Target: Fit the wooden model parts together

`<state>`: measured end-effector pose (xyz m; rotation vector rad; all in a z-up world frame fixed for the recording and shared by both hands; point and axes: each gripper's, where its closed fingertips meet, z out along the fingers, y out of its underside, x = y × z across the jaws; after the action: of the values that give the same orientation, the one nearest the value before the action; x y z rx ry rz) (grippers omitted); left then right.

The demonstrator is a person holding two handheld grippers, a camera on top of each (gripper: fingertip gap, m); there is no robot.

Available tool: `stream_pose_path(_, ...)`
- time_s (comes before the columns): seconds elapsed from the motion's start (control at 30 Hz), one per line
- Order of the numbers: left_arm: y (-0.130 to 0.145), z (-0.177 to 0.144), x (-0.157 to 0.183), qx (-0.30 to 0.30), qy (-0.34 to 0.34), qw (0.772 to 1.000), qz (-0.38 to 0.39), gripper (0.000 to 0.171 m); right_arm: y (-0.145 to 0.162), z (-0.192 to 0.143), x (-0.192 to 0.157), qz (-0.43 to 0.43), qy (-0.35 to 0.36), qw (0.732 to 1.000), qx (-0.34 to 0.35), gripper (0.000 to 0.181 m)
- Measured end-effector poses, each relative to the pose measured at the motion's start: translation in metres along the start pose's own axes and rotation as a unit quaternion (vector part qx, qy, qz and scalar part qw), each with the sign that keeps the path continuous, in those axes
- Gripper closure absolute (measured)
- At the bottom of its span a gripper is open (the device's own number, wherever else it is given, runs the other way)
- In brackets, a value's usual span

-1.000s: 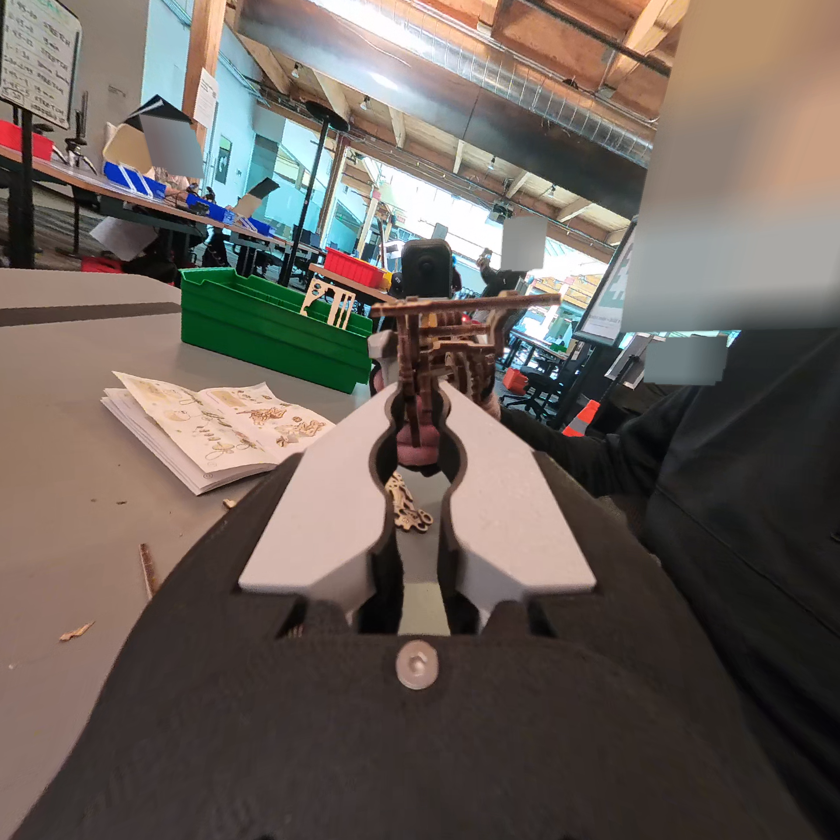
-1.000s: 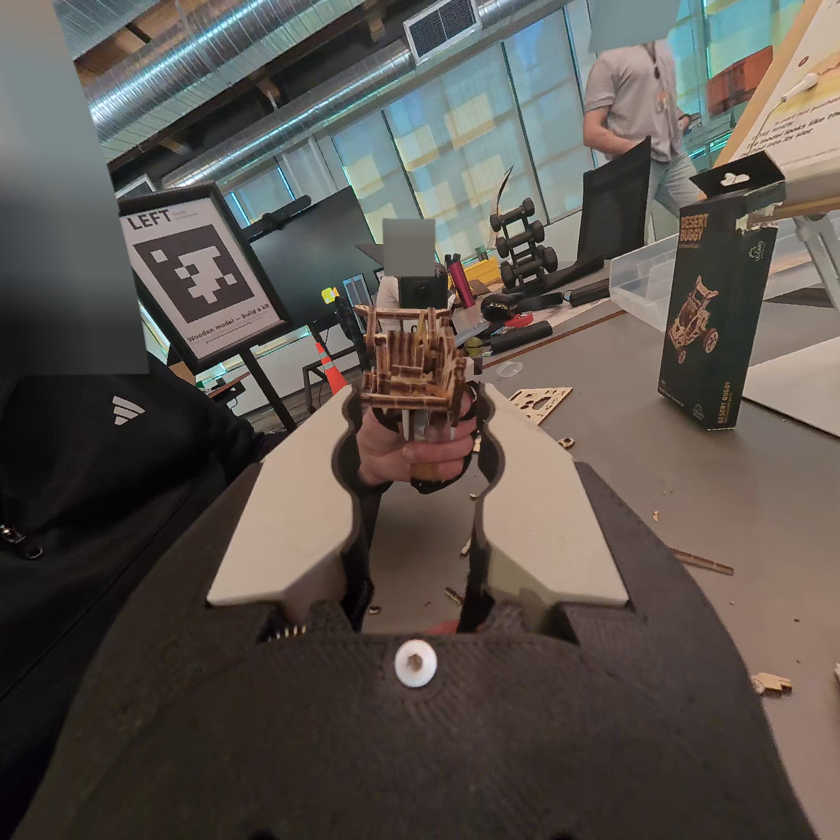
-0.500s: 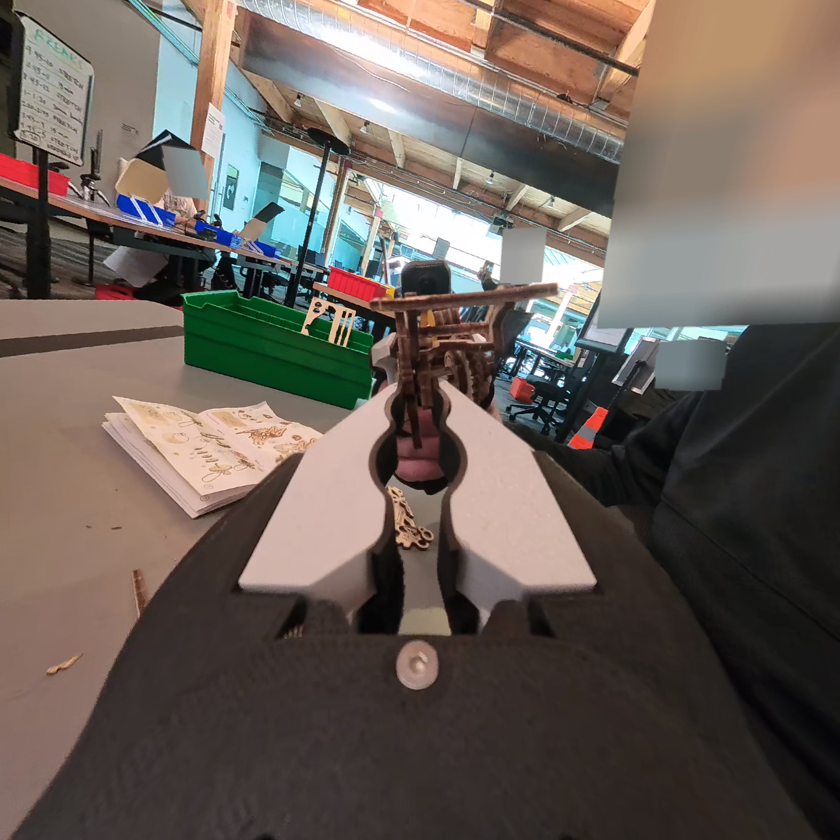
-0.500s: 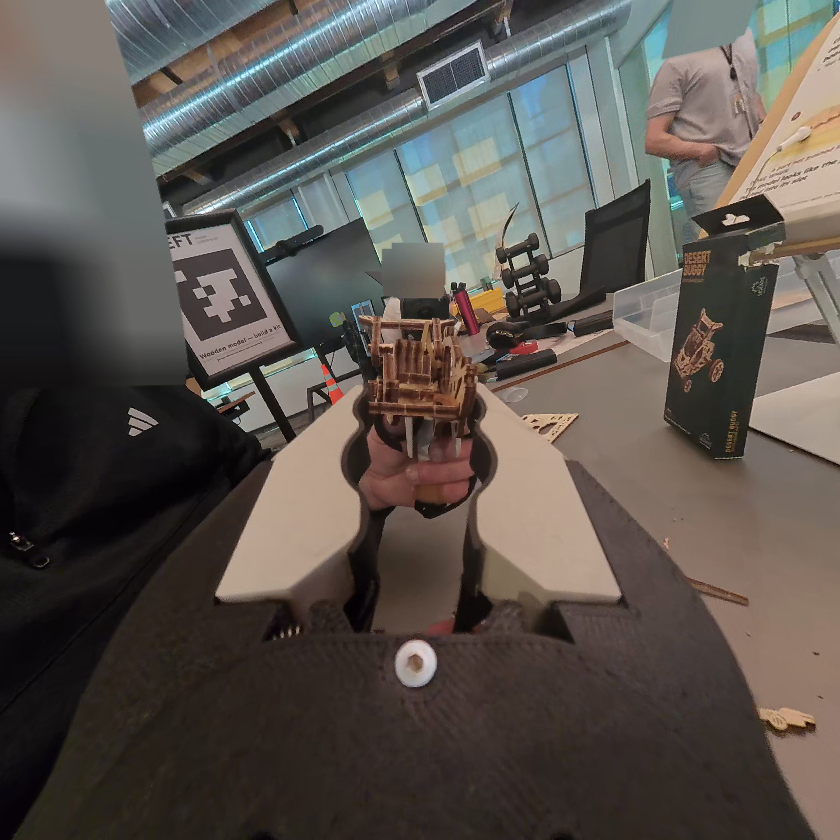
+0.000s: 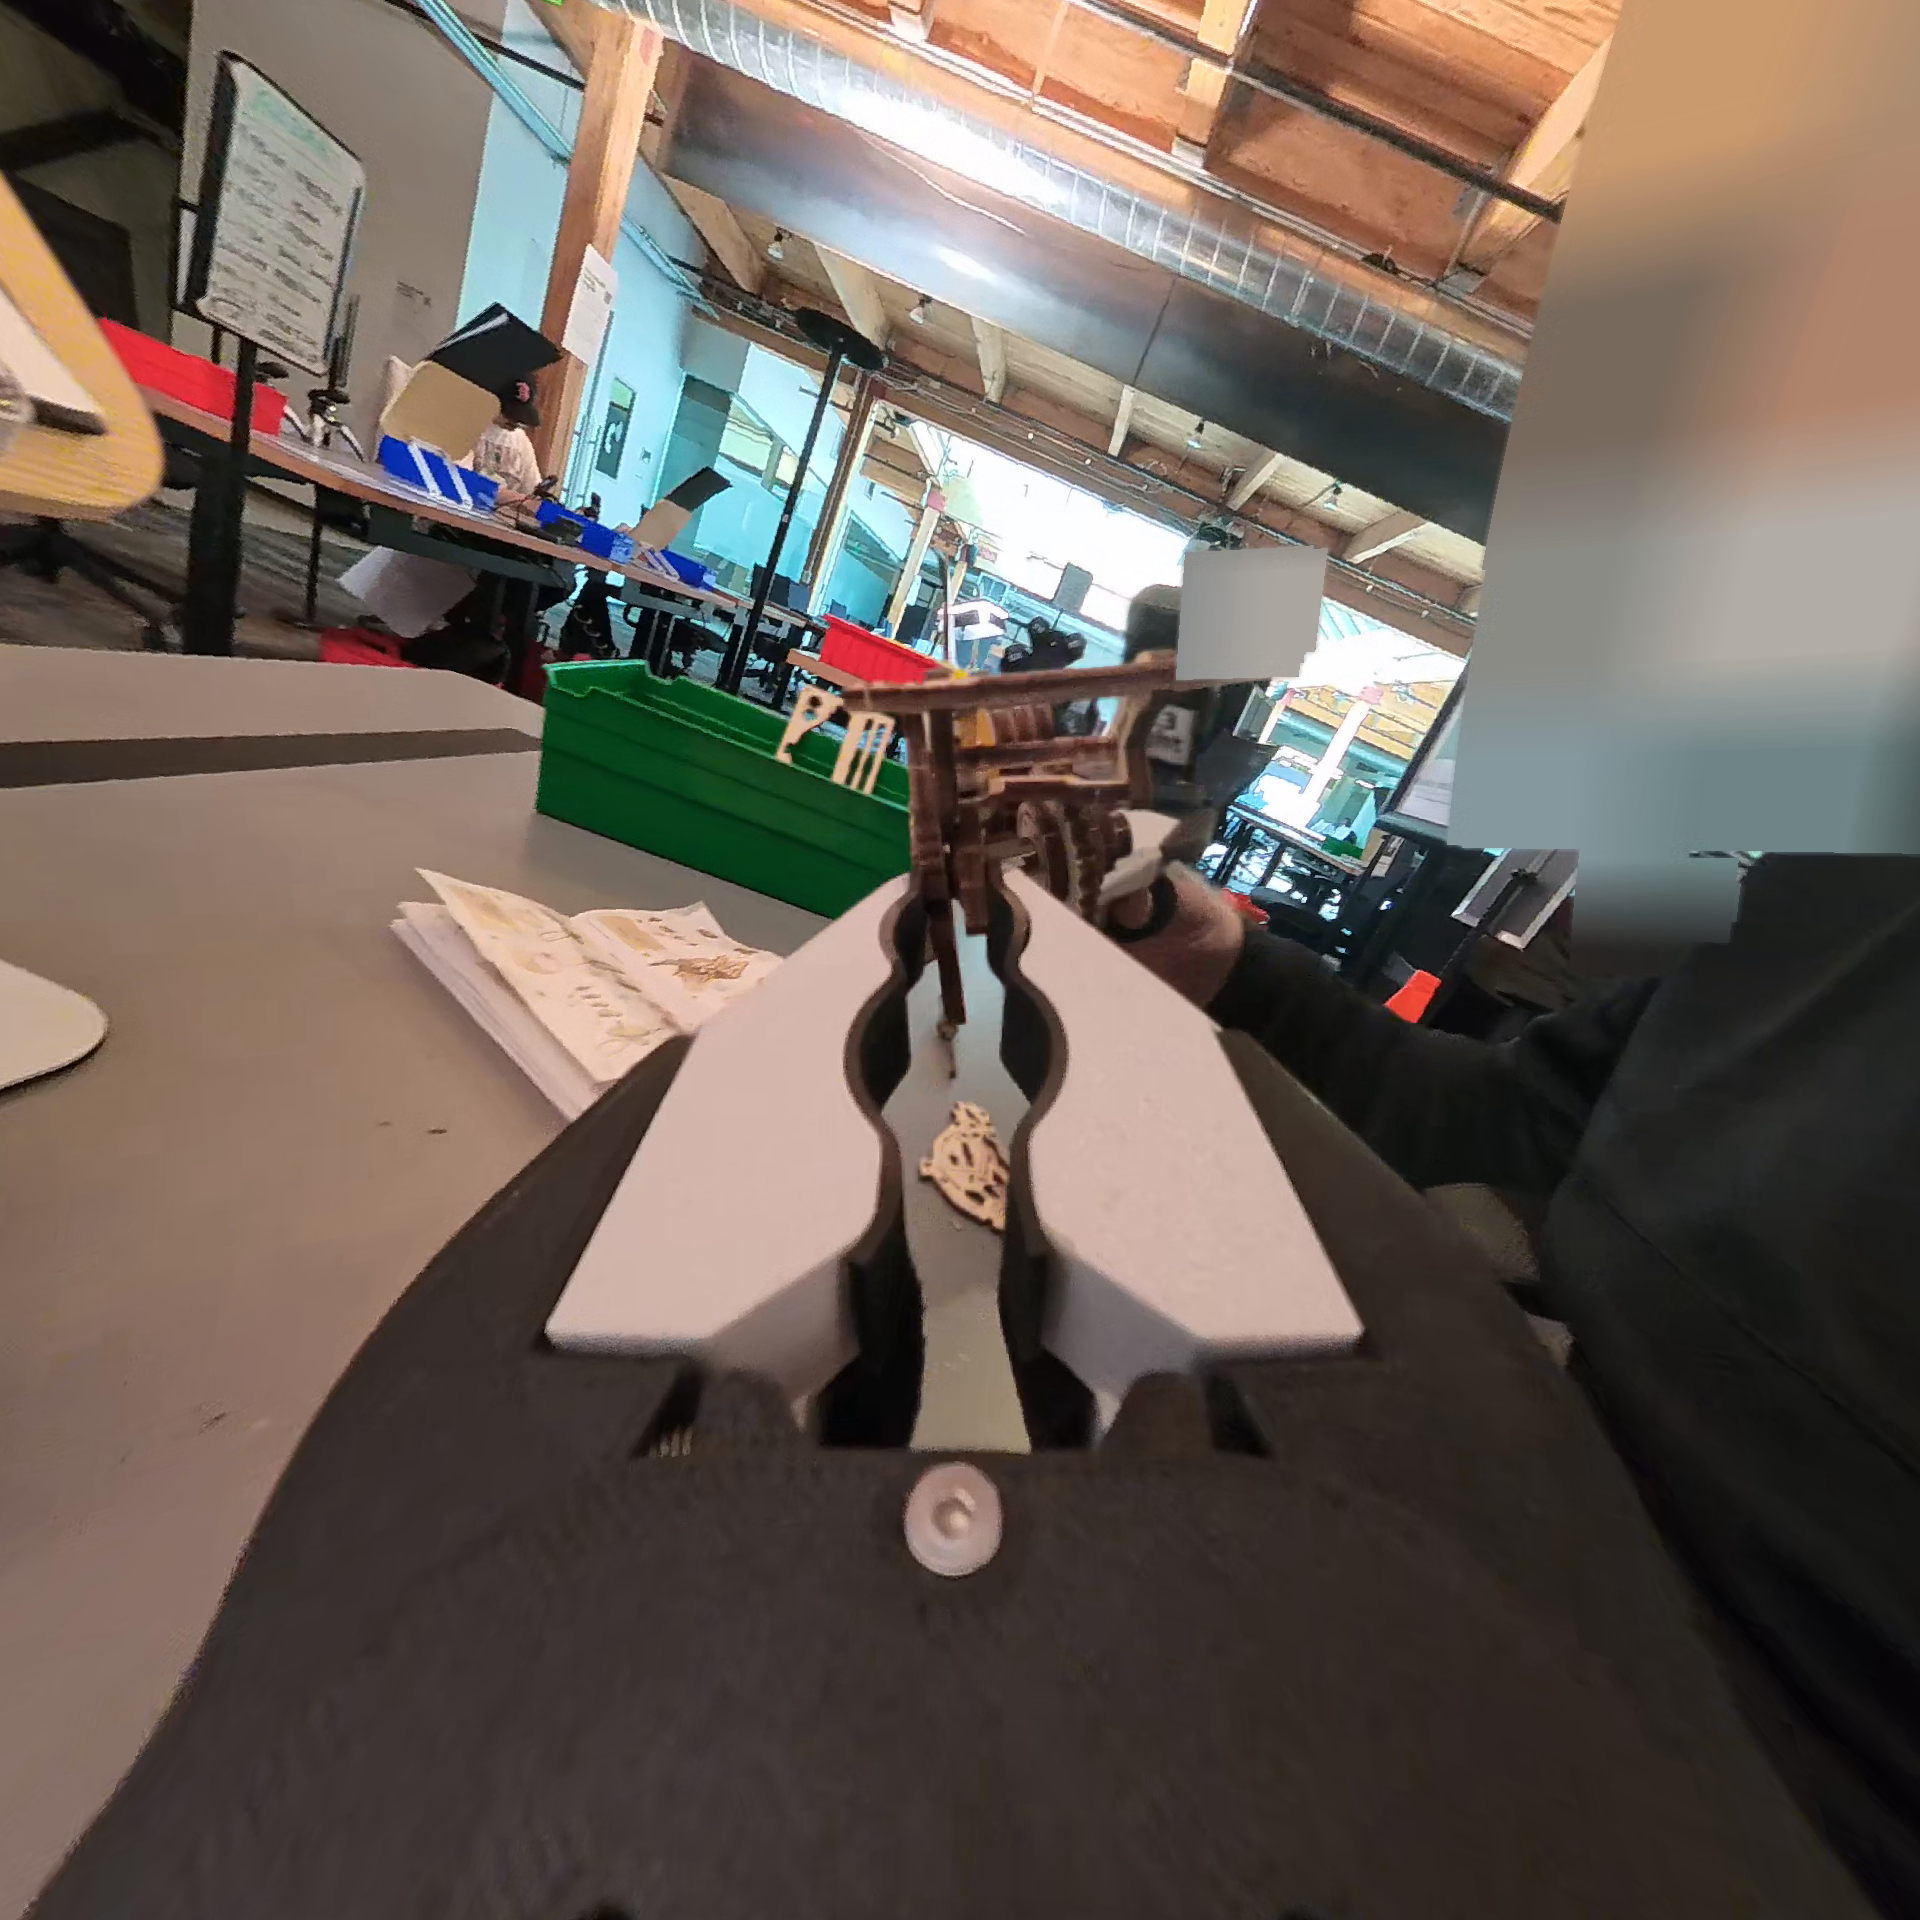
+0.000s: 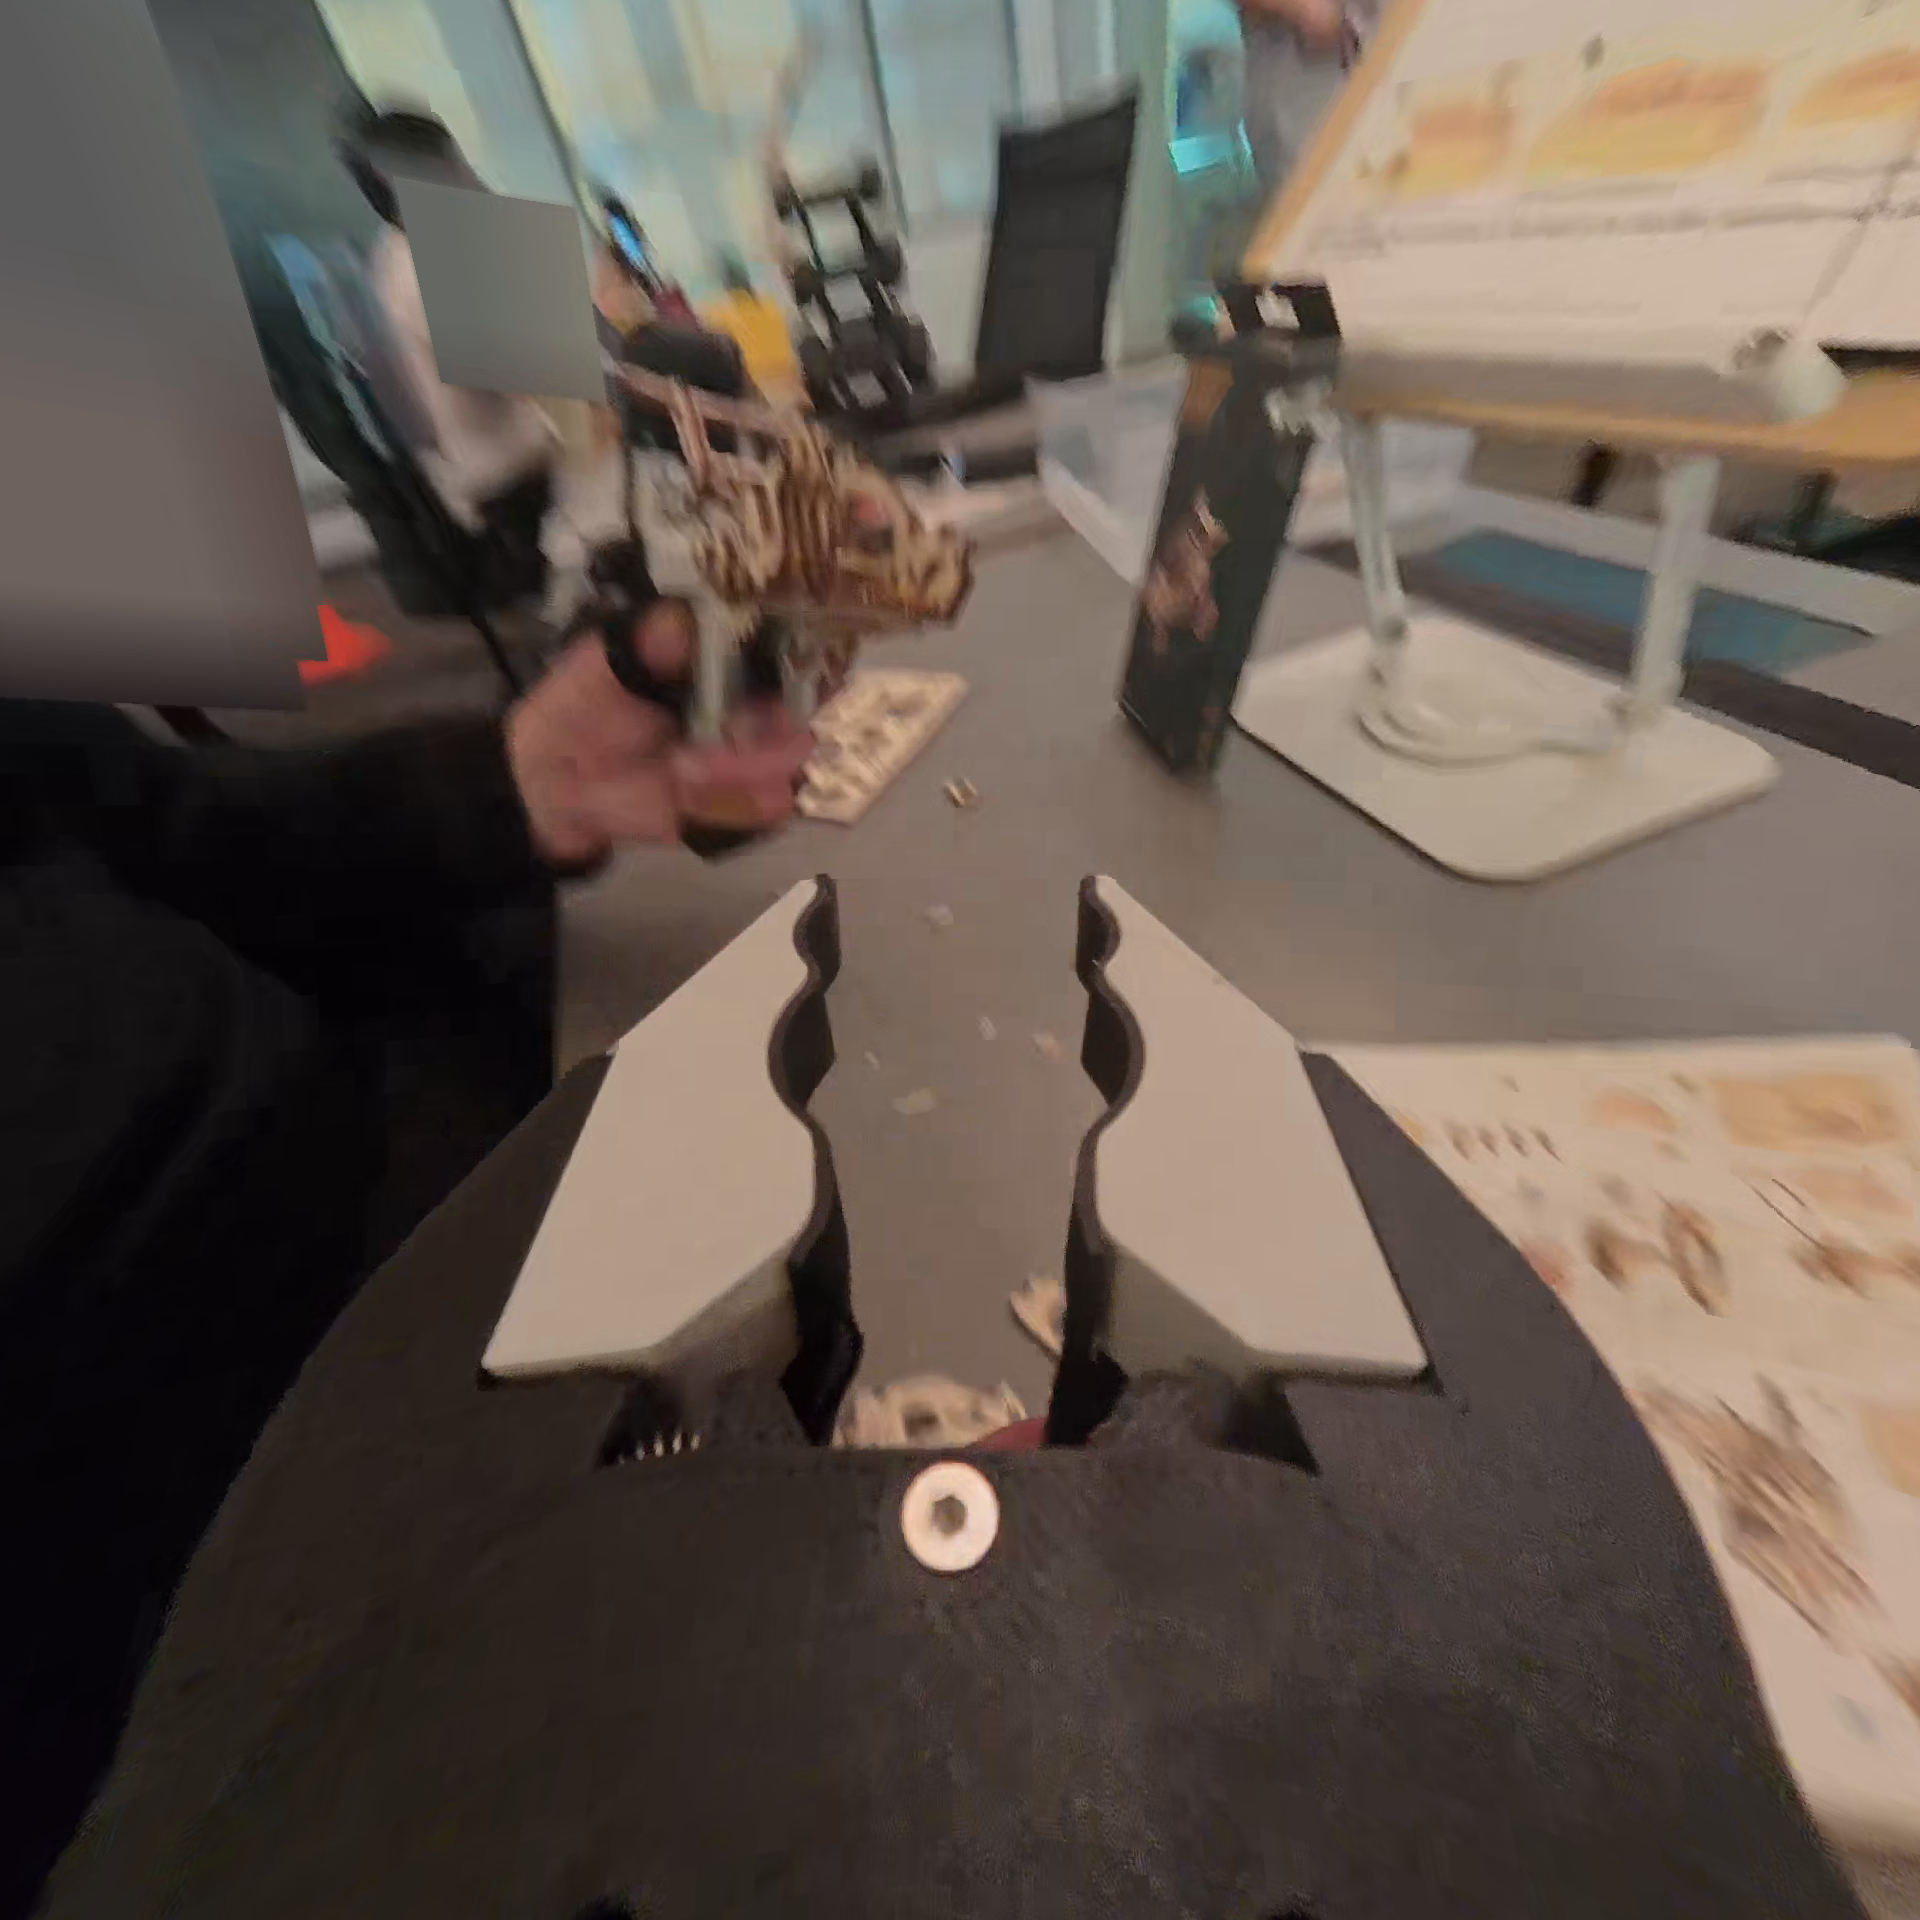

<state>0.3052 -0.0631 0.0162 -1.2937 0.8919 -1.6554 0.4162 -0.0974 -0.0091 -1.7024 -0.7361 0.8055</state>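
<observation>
The partly built wooden model (image 5: 1023, 774) is a brown frame with gears, held up above the grey table (image 5: 260, 1039). My left gripper (image 5: 954, 896) is shut on its lower strut. In the right wrist view, which is motion-blurred, the model (image 6: 821, 540) is up and to the left, with a person's hand (image 6: 623, 748) below it. My right gripper (image 6: 956, 904) is open and empty, apart from the model, low over the table. A loose flat wooden part (image 5: 968, 1164) lies on the table under my left gripper.
An open instruction booklet (image 5: 582, 977) and a green bin (image 5: 717, 790) with part sheets sit to the left. A dark box (image 6: 1205, 582), a white stand (image 6: 1507, 769), an instruction sheet (image 6: 1662, 1247), a wooden part sheet (image 6: 883, 738) and small scraps (image 6: 1039, 1309) lie around my right gripper.
My right gripper has let go of the model, opened and swung away to the right and down. My left gripper still holds the model, now tilted a little.
</observation>
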Motion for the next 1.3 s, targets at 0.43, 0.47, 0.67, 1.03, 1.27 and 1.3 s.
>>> stream_pose_path(0.43,0.02,0.001,-0.023,-0.027,-0.013,1.0,-0.01,0.164,0.142,0.003,0.032,-0.086,0.012,0.937,-0.337,0.15)
stream_pose_path(0.47,0.021,0.001,-0.024,-0.029,-0.014,0.999,-0.008,0.164,0.147,0.004,0.032,-0.079,0.007,0.933,-0.35,0.151)
stream_pose_path(0.67,0.023,0.001,-0.028,-0.031,-0.016,0.999,-0.005,0.164,0.149,0.008,0.03,-0.071,-0.003,0.936,-0.344,0.165)
stream_pose_path(1.03,0.034,0.004,-0.04,-0.067,-0.067,0.993,0.067,0.164,0.089,0.01,0.016,-0.05,0.025,0.972,-0.226,0.166)
stream_pose_path(1.27,0.039,0.016,-0.036,-0.092,-0.104,0.974,0.177,0.163,0.023,0.011,0.014,-0.06,0.065,0.986,-0.142,0.166)
stream_pose_path(1.3,0.04,0.017,-0.036,-0.093,-0.108,0.972,0.187,0.163,0.018,0.013,0.014,-0.061,0.068,0.986,-0.138,0.166)
